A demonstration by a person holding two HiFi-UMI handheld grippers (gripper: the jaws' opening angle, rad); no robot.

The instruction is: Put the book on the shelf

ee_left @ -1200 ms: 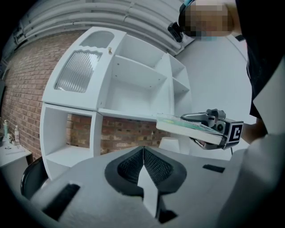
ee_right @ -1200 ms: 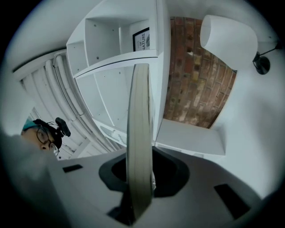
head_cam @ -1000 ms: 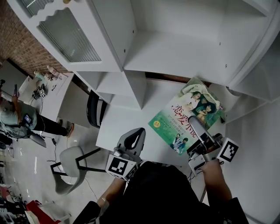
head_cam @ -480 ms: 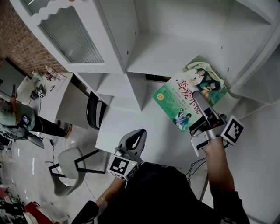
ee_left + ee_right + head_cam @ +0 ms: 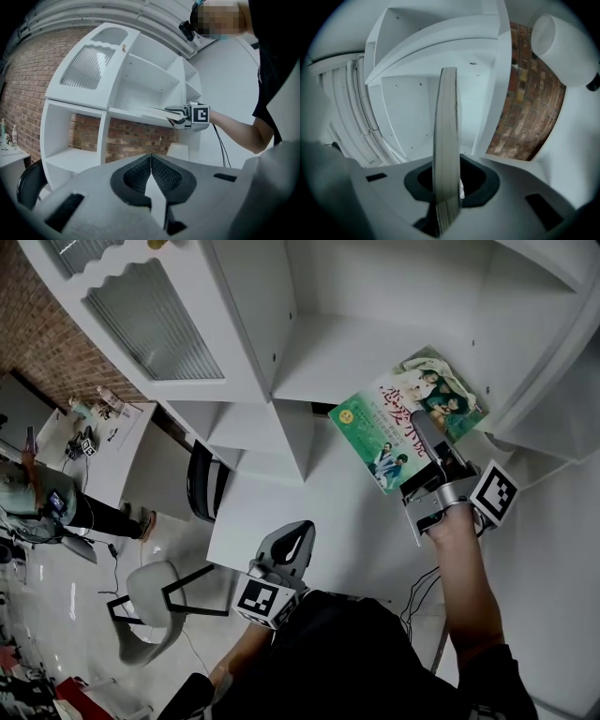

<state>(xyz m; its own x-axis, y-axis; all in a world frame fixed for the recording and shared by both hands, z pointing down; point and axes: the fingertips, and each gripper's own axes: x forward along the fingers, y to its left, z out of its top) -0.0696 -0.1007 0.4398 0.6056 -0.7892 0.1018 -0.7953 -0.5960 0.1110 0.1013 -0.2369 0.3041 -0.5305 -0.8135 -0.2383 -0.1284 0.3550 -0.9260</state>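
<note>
The book [image 5: 408,413] has a green cover with pictures of people. My right gripper [image 5: 424,439] is shut on its near edge and holds it flat in the air at the front of the white shelf unit's [image 5: 375,343] open middle compartment. In the right gripper view the book [image 5: 446,136] stands edge-on between the jaws of the right gripper [image 5: 447,187], pointing into the shelf. My left gripper [image 5: 296,532] hangs low over the desk, shut with nothing in it. From the left gripper [image 5: 151,161], the book [image 5: 157,112] shows level with a shelf board.
A white desk [image 5: 309,512] lies below the shelf. A ribbed-glass cabinet door [image 5: 155,320] is at the left, with a black chair [image 5: 202,474] and a grey chair [image 5: 150,596] below it. A person [image 5: 37,502] stands far left. A white lamp [image 5: 567,47] is against the brick wall.
My right gripper has carried the book up off the desk and toward the shelf's middle compartment. The left gripper has stayed about where it was.
</note>
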